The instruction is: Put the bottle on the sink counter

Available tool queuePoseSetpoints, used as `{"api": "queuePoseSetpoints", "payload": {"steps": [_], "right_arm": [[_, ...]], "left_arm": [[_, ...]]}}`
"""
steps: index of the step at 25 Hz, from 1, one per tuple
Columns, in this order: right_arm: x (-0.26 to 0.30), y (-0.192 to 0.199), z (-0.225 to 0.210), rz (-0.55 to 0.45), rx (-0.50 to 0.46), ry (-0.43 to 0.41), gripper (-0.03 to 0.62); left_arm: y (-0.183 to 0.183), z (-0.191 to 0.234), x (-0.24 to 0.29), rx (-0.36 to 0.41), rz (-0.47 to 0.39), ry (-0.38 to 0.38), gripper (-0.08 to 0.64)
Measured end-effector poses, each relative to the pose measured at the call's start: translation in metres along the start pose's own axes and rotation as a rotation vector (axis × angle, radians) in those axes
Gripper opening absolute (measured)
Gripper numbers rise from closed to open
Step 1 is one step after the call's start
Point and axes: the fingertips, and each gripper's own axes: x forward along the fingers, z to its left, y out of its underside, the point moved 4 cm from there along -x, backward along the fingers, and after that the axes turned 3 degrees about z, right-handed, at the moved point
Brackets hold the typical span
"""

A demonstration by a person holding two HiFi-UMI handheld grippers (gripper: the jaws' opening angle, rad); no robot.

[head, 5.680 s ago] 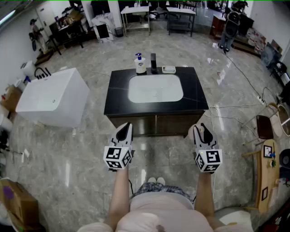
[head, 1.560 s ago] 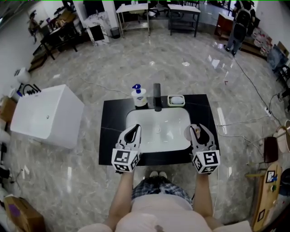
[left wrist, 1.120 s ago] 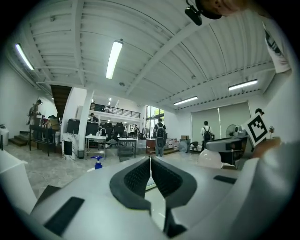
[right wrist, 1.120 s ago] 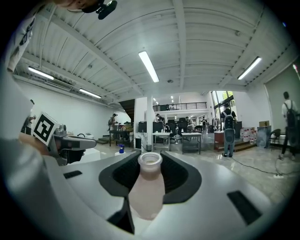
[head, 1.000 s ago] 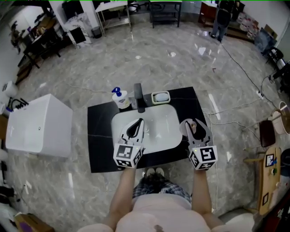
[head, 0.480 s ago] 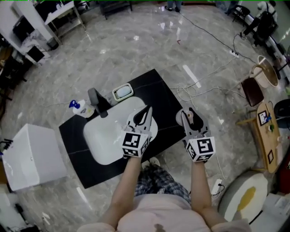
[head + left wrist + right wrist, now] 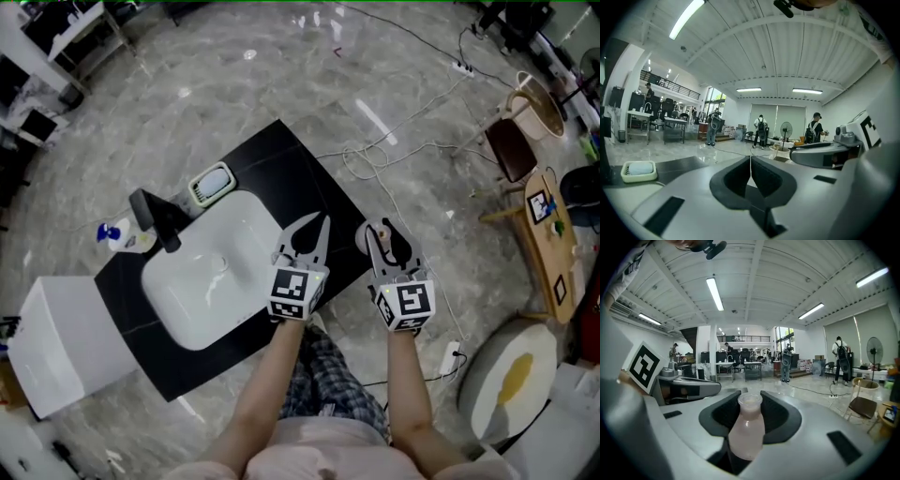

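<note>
The carry step was in hand, and the bottle was not yet set down. The right claw gripped a small, pale pink, translucent plastic bottle by its shoulders, upright, its pale round cap showing between the tips. In the head view, that claw and the bottle hung just beside the near corner of the glossy black table with its white rectangular sink basin. Whether they were above the top or the floor could not be told. The left claw was closed on nothing, its tips over the table's edge by the basin.

By my judgement, the next move called for bringing the bottle over the bare black strip beside the basin. It could then be lowered until its base sat flat, and only afterwards released.
</note>
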Motion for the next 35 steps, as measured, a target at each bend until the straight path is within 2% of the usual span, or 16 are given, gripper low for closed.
{"api": "queuePoseSetpoints", "payload": {"steps": [8, 13, 21, 22, 24, 26, 30, 35], "right_arm": [[0.019, 0.055, 0.000, 0.051, 0.004, -0.008, 0.144], [0.023, 0.071, 0.000, 0.057, -0.004, -0.019, 0.146], [0.023, 0.075, 0.002, 0.020, -0.002, -0.018, 0.153], [0.023, 0.076, 0.003, 0.021, 0.001, -0.019, 0.160], [0.022, 0.076, 0.005, 0.022, 0.012, -0.025, 0.244], [0.020, 0.076, 0.004, 0.017, 0.025, -0.025, 0.290], [0.017, 0.074, 0.004, 0.013, 0.034, -0.030, 0.324], [0.006, 0.063, 0.005, 0.005, 0.048, -0.019, 0.325]], "left_arm": [[0.054, -0.013, 0.017, -0.072, 0.059, -0.017, 0.029], [0.064, -0.019, 0.020, -0.068, 0.066, -0.006, 0.029], [0.070, -0.023, 0.023, -0.069, 0.070, 0.008, 0.029], [0.070, -0.024, 0.023, -0.068, 0.072, 0.012, 0.029], [0.071, -0.025, 0.023, -0.067, 0.073, 0.017, 0.029], [0.071, -0.025, 0.023, -0.067, 0.071, 0.017, 0.029], [0.069, -0.024, 0.022, -0.072, 0.067, 0.013, 0.029], [0.064, -0.021, 0.014, -0.087, 0.067, -0.007, 0.029]]}}
